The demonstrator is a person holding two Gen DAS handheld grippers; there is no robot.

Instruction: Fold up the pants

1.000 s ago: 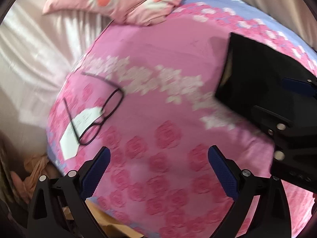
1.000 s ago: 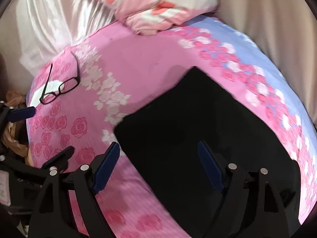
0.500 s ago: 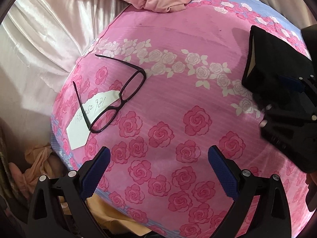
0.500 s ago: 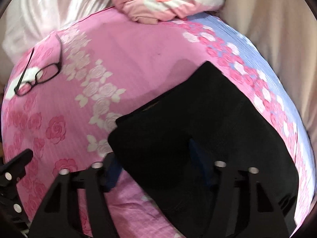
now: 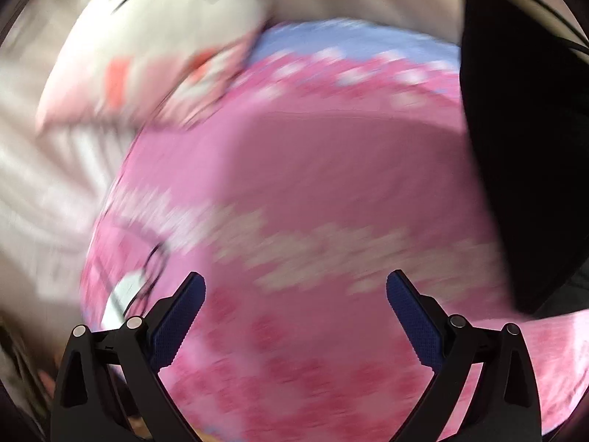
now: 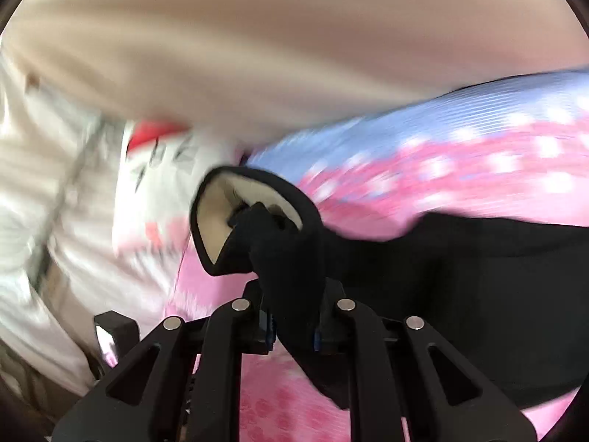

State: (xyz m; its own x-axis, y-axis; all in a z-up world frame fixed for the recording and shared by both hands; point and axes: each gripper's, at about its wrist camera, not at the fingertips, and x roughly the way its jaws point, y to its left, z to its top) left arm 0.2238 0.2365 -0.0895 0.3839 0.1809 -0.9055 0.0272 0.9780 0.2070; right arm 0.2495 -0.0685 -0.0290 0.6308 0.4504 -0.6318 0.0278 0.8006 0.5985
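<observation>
The black pants (image 6: 460,258) with a pale fleece lining (image 6: 217,213) are lifted off the pink rose-print bed cover (image 6: 276,405). My right gripper (image 6: 292,326) is shut on a bunched edge of the pants and holds it up; the rest trails to the right. In the left wrist view the pants (image 5: 515,147) hang at the right edge. My left gripper (image 5: 294,309) is open and empty above the bed cover (image 5: 313,184), well left of the pants. Both views are motion-blurred.
Black-framed glasses (image 5: 151,261) lie on a white paper slip (image 5: 121,294) near the bed's left edge. A pink and white pillow (image 5: 154,48) sits at the head of the bed. A pale curtain (image 6: 294,37) hangs behind.
My right gripper closed on the pants' edge and lifted it off the bed. My left gripper swung up and away, staying open.
</observation>
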